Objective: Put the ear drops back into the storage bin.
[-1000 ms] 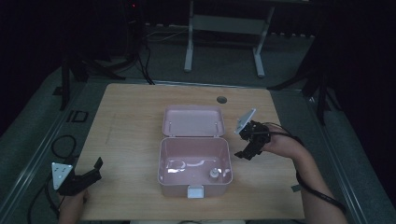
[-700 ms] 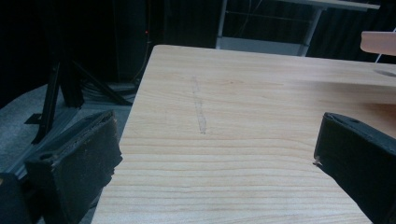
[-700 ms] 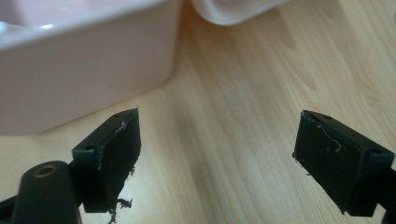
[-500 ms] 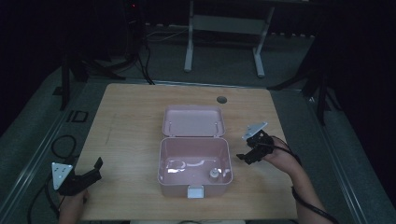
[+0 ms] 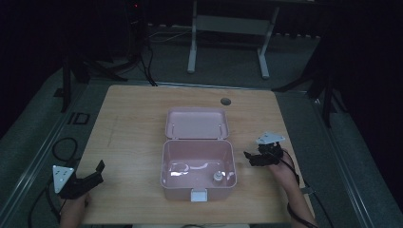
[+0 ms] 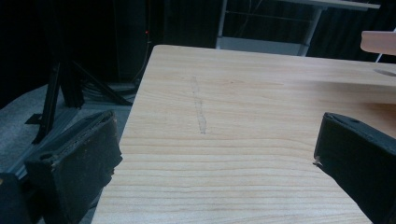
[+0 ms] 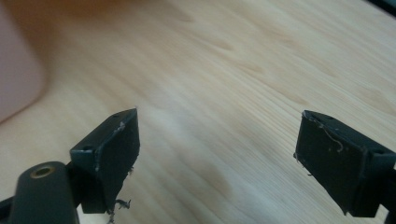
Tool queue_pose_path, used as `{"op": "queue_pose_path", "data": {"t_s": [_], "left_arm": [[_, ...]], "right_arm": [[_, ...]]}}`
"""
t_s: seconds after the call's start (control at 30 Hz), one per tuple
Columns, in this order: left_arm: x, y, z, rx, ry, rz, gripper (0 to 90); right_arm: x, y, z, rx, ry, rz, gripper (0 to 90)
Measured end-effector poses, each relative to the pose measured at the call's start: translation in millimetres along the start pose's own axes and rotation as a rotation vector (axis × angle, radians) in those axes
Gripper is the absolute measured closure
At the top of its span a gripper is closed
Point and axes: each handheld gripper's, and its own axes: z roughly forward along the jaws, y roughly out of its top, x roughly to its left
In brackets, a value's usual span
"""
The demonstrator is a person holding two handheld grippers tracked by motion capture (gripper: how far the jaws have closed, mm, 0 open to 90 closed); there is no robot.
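An open pink box (image 5: 198, 161) sits mid-bench (image 5: 133, 128), nearer the front edge. The left tool (image 5: 92, 176) rests spread at the front-left corner. The right tool (image 5: 252, 158), jaws apart and empty, hovers near the right edge.

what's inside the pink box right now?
The pink box stands open, lid laid back. Inside, the high view shows a small round pale item near the front right and a glare streak on the floor. What the item is, too small to tell.
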Motion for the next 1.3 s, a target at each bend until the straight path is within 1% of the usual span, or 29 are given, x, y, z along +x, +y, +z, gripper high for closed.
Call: {"op": "queue_pose_path", "data": {"t_s": [0.17,0.23,0.33,0.4,0.53,0.6,0.73,0.87,0.93,1.0,1.07,1.3], "left_arm": [[-0.1,0.0,0.0,0.0,0.001,0.001,0.5],[-0.1,0.0,-0.1,-0.001,0.001,0.0,0.5],[-0.1,0.0,-0.1,-0.001,0.001,0.001,0.5],[-0.1,0.0,-0.1,-0.001,0.002,0.0,0.5],[0.0,0.0,-0.1,-0.001,0.001,0.001,0.5],[-0.1,-0.1,-0.2,-0.002,0.001,0.001,0.5],[0.1,0.0,-0.1,-0.001,0.0,0.0,0.5],[-0.1,-0.1,-0.1,-0.002,0.0,0.0,0.5],[0.0,-0.1,-0.2,-0.001,0.0,0.001,0.5],[0.1,-0.1,-0.2,-0.003,0.0,0.0,0.5],[0.1,-0.2,-0.3,-0.003,-0.001,0.0,0.5],[0.2,-0.2,-0.4,-0.003,-0.002,-0.001,0.5]], "right_arm": [[2.7,-13.4,1.6,-0.029,-0.111,0.11,13.1],[3.0,-17.9,1.4,-0.046,-0.143,0.146,12.8],[1.7,-23.6,-0.7,-0.085,-0.174,0.2,12.7],[0.6,-27.2,-3.2,-0.114,-0.181,0.242,12.8],[0.3,-33.4,-6.9,-0.136,-0.215,0.264,12.8],[-1.0,-36.4,-9.5,-0.144,-0.219,0.276,12.8],[-4.9,-44.3,-14.1,-0.162,-0.225,0.315,12.8],[-6.5,-50.5,-16.4,-0.165,-0.243,0.348,12.9],[-6.9,-51.8,-17.2,-0.177,-0.235,0.356,12.9],[-7.1,-53.4,-16.8,-0.18,-0.239,0.364,12.9],[-8.2,-54.8,-16.1,-0.175,-0.224,0.375,12.9],[-11.6,-57.0,-17.7,-0.191,-0.221,0.401,12.9]]}}
